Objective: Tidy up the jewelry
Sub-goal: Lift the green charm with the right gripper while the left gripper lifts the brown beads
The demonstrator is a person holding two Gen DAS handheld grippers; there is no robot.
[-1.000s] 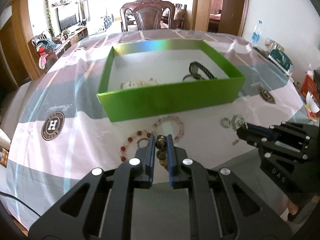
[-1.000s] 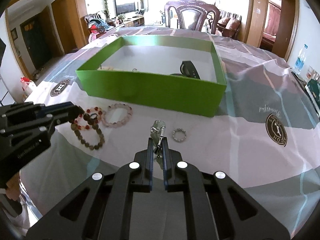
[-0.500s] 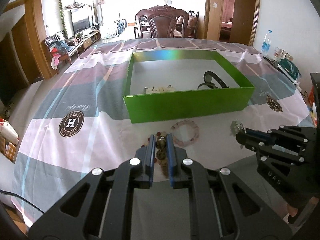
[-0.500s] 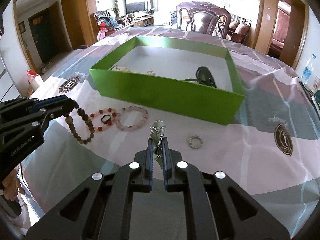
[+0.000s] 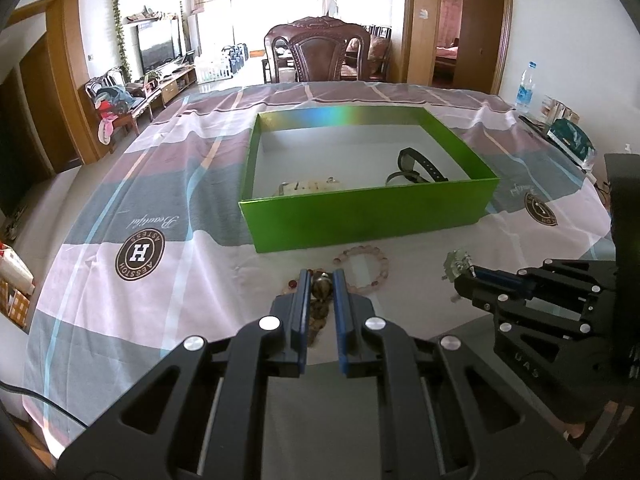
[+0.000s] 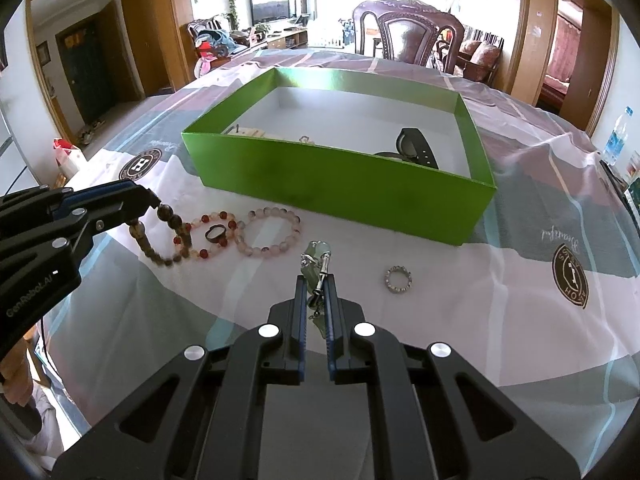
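Left gripper (image 5: 321, 276): clamped on the brown-bead bracelet (image 6: 160, 236), lifting one end.
Right gripper (image 6: 314, 280): closed on a silver clasp charm (image 6: 316, 258).
Green cardboard box (image 6: 340, 184): beyond both, holding a black watch (image 6: 414, 146).

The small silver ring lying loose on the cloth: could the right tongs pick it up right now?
Probably not yet: the small silver ring lies unobstructed, but the right tongs are shut on a silver clasp charm.

Carved wooden chair (image 5: 320, 46) before bright windows (image 5: 256, 8); television (image 5: 158, 46) at left.
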